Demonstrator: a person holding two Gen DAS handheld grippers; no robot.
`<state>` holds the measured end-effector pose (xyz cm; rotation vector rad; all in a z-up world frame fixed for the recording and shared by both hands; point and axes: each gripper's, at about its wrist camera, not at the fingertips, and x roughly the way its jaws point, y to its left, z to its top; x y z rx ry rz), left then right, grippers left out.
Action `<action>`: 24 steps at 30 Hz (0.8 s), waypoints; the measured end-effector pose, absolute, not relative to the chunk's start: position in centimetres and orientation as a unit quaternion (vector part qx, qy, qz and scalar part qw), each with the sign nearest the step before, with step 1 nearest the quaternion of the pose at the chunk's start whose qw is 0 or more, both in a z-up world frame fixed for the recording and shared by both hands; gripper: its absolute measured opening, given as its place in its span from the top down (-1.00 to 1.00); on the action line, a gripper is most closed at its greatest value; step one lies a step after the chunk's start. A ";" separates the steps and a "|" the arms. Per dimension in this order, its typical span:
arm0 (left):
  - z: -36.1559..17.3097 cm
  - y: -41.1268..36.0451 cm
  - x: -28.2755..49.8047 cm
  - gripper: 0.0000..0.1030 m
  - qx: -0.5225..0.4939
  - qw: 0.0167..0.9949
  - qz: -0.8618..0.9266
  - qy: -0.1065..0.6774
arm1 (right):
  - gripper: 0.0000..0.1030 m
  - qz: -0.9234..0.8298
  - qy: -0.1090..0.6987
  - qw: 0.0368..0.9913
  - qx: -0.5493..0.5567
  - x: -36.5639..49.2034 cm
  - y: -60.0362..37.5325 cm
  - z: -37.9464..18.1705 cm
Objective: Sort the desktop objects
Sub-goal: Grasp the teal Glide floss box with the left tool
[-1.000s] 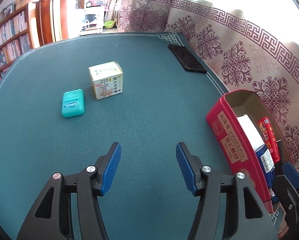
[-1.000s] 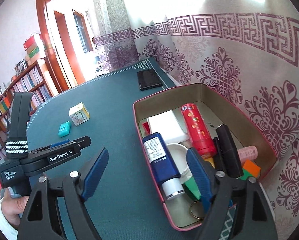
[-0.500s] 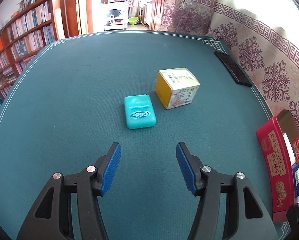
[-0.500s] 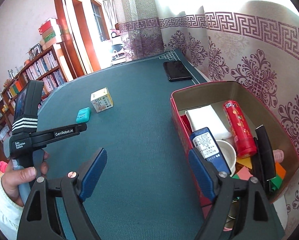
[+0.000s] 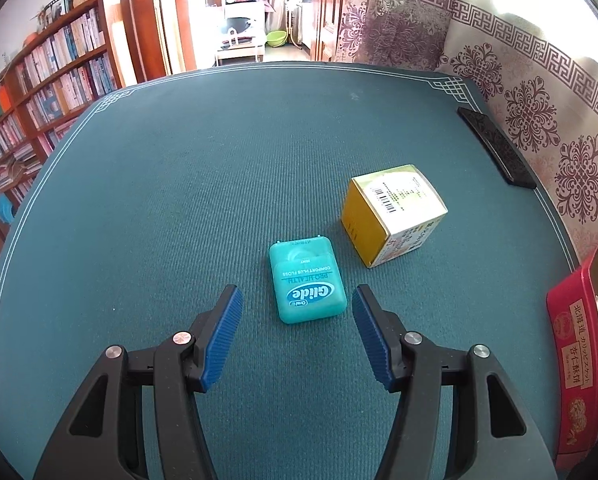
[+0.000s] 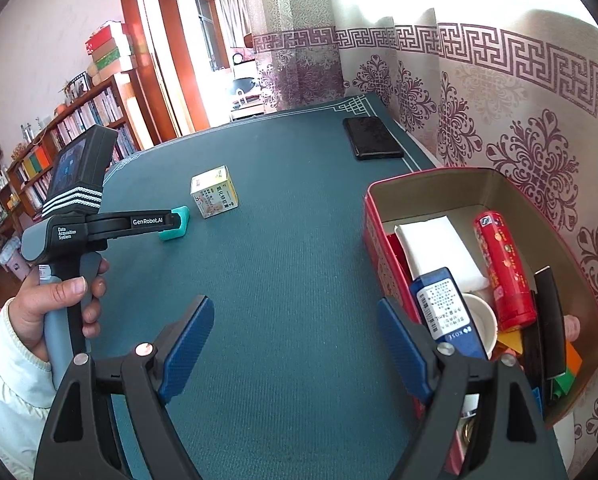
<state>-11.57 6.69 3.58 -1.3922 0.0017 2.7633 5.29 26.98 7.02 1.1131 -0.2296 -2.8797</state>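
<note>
Since the frame half a second ago, the left gripper [image 5: 297, 320] has come nearer to the teal Glide floss box [image 5: 307, 282]. The box now lies just in front of the two blue pads, almost between their tips, while before it was further ahead on the green table mat [image 5: 179, 200]. The yellow and white medicine carton [image 5: 393, 214] has also come closer in the left wrist view, and it sits just beside the floss box, to the right and behind it.

The left gripper is wide open and holds nothing. The right gripper [image 6: 295, 344] is also wide open and empty, and it hovers over the mat beside the red tin box [image 6: 373, 232].

As for progress, I judge that most of the sorting is done. The tin already holds a red tube [image 6: 503, 268], a dark blue KOSE box [image 6: 445, 308], a white pad [image 6: 435, 248], a white cup and some small coloured pieces. The floss box and the carton are still on the mat, and a black phone [image 6: 373, 138] lies near the far corner; whether the phone belongs to the task I cannot tell. The next step seems to be closing the left pads on the floss box.
</note>
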 end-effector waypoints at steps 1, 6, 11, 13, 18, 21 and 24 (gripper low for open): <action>3.4 6.6 -11.9 -0.18 -0.452 0.021 0.892 -0.001 | -0.68 -0.929 -0.074 0.024 0.361 5.2 26.9 7.0; 2.8 6.0 -13.2 -0.22 -0.459 0.027 0.888 -0.021 | -0.68 -0.926 -0.075 0.031 0.369 4.3 26.5 7.2; 2.3 6.0 -13.4 -0.22 -0.443 0.034 0.896 -0.015 | -0.68 -0.923 -0.068 0.033 0.377 3.4 25.7 7.5; 2.2 5.9 -13.3 -0.20 -0.436 0.037 0.899 -0.014 | -0.68 -0.919 -0.072 0.035 0.385 2.9 25.5 7.5; 2.4 5.0 -12.9 0.16 -0.431 0.035 0.901 -0.022 | -0.68 -0.905 -0.077 0.039 0.416 2.2 24.9 7.7; 2.4 4.2 -12.5 0.16 -0.432 0.035 0.900 -0.037 | -0.68 -0.899 -0.072 0.048 0.430 2.3 24.3 8.2; 2.6 3.7 -12.3 0.16 -0.431 0.034 0.900 -0.050 | -0.68 -0.896 -0.071 0.061 0.435 1.9 23.5 8.5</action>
